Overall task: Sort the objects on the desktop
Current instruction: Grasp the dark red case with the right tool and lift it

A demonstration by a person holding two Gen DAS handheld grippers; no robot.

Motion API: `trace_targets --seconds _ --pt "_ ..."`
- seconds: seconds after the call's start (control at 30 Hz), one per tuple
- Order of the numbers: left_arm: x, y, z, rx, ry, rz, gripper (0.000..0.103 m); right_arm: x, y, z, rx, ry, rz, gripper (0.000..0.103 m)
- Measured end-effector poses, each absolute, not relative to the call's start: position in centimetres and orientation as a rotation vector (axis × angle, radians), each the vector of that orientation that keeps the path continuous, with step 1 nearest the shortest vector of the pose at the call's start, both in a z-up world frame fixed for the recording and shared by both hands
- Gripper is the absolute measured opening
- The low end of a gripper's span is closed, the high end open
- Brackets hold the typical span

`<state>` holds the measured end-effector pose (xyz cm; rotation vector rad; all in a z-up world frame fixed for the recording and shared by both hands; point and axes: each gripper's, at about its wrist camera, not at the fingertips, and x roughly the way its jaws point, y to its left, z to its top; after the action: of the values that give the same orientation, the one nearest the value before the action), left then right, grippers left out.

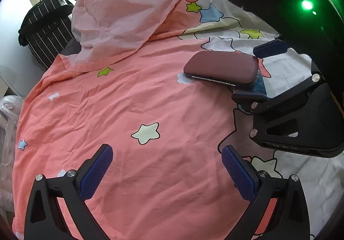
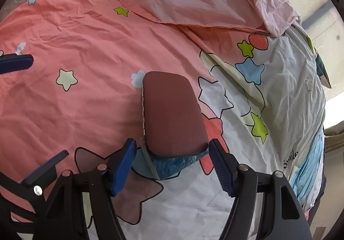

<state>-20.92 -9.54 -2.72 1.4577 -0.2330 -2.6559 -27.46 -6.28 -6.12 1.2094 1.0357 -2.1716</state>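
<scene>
A maroon case [image 2: 172, 111] with a metal hinge strip along its left edge is being shown lying on a blue patterned pouch [image 2: 172, 164], both resting on a bed covered by a coral star-print duvet [image 2: 64, 31]. The right gripper [image 2: 172, 167] is being held over the near end of this stack, its blue ribbed fingers [image 2: 123, 167] being kept wide on either side; whether the pads are touching the pouch cannot be told. The left gripper [image 1: 166, 173] is being held spread wide over bare duvet, with nothing between its fingers [image 1: 96, 173]. A crumpled pale pink sheet [image 1: 129, 10] is being seen beyond.
</scene>
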Motion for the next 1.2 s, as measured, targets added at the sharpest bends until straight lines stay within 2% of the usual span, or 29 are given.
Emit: trace_targets --seconds 0.37,0.53,0.67,0.73,1.0,1.03,1.07,1.13,1.2 --pt "-21.9 -9.5 -2.5 1.419 -0.259 -2.66 0.103 -28.2 -7.5 -6.8 1.19 1.123 -2.123 0.066" --pt "-22.3 -10.3 -3.0 1.428 -0.231 -2.645 0.103 -28.6 -7.3 -6.8 1.192 1.104 -2.118 0.066" --pt "-22.2 -10.1 -3.2 1.423 -0.275 -2.632 0.103 -29.2 -6.7 -6.7 1.21 1.02 -2.131 0.065" --pt "-22.1 -9.8 -3.4 1.424 -0.301 -2.631 0.103 -29.3 -6.4 -6.5 1.218 0.962 -2.142 0.058" --pt "-21.7 -8.5 -3.9 1.425 -0.404 -2.626 0.103 -28.5 -4.3 -3.9 1.218 0.796 -2.235 0.055" --pt "-21.6 -8.4 -3.9 1.423 -0.409 -2.628 0.103 -28.3 -3.8 -3.6 1.224 0.784 -2.254 0.051" --pt "-21.6 -8.3 -3.9 1.423 -0.412 -2.63 0.103 -28.2 -3.4 -3.3 1.229 0.775 -2.274 0.027" --pt "-21.6 -8.2 -4.0 1.431 -0.418 -2.63 0.103 -28.1 -2.5 -2.9 1.258 0.737 -2.284 0.016" --pt "-21.5 -8.0 -4.2 1.442 -0.432 -2.627 0.103 -28.1 -1.8 -3.1 1.295 0.718 -2.269 0.015"
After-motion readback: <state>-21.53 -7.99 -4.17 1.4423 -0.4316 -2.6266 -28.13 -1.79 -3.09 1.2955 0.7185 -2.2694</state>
